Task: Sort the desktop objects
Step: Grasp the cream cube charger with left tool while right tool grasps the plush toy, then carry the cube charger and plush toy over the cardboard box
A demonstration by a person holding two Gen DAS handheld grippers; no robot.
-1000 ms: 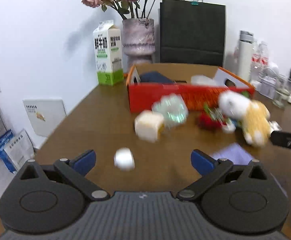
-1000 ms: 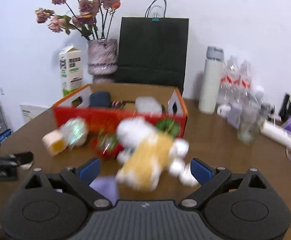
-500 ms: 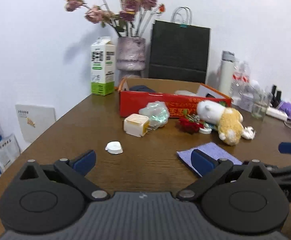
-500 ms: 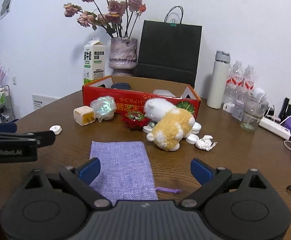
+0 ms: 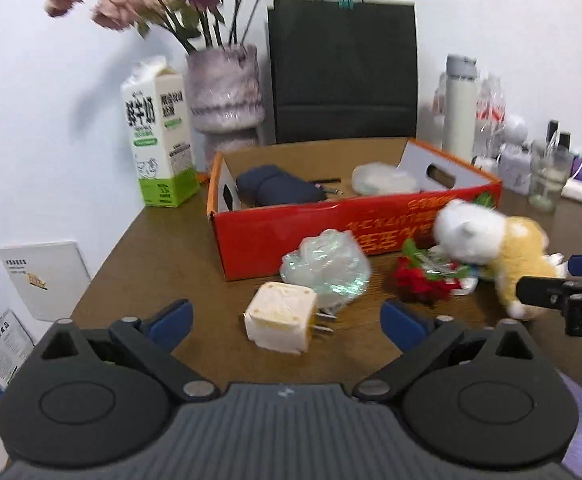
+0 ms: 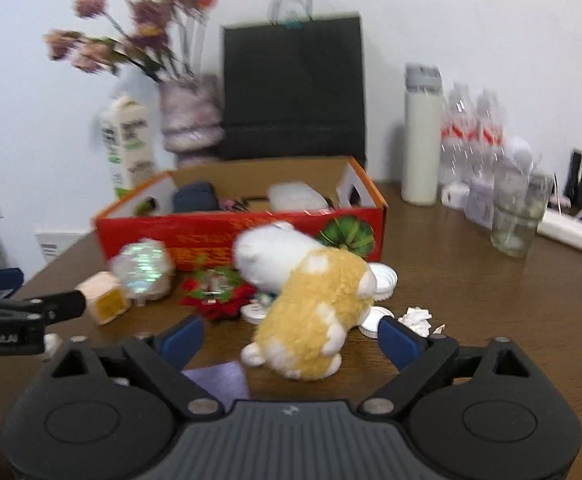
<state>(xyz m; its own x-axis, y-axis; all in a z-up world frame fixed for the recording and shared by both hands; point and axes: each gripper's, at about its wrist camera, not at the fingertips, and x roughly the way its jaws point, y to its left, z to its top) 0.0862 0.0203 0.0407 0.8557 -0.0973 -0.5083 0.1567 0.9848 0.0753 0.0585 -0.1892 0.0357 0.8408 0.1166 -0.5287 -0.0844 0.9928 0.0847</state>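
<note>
The cream cube-shaped plug adapter lies on the brown wooden table before the red cardboard box, between the left gripper's spread, empty fingers. The right gripper, also spread wide, brackets the yellow-and-white plush toy.

Both tools closer to charger, plush.
</note>
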